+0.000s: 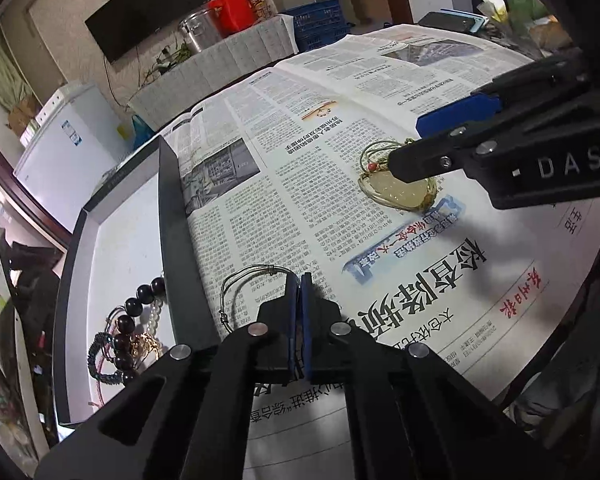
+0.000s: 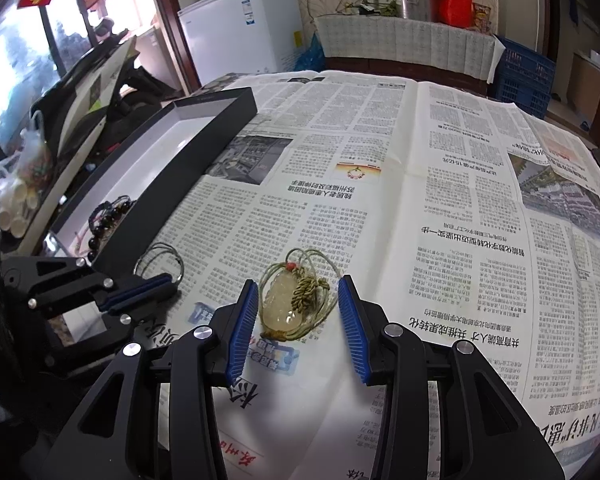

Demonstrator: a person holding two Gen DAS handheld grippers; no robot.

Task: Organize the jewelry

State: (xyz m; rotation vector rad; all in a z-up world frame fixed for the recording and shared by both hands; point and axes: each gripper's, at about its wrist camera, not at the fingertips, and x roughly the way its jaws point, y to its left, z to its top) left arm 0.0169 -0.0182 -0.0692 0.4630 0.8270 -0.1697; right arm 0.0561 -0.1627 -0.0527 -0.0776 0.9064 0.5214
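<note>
Jewelry lay in two places: a wire bangle (image 1: pixel 252 280) and a pale carved pendant (image 2: pixel 284 300) on its green knotted cord sat out on the newspaper (image 1: pixel 300 184), the rest already in the black box (image 1: pixel 168 216) with its white floor. Left gripper (image 1: pixel 299 280) had its blue pads pressed together, apparently pinching the bangle's thin wire at one side; the loop stood just beside the box wall. Right gripper (image 2: pixel 298 292) was partly open, one pad on each side of the pendant, neither pad touching it. Risks as judged: the bangle was held by a sliver of wire, so it could pivot or slip free on the lift, or catch the tall box wall in crossing. The pendant lay flat and looked smooth; closing pads might skate it sideways, or take only the loose cord and leave the stone dangling. Either drag could pull the newspaper along. Box contents: a dark bead bracelet (image 1: pixel 134 308), a braided cord bracelet (image 1: pixel 100 360), a strand of small white pearls, something gold beneath. The far half of the box was bare.
</note>
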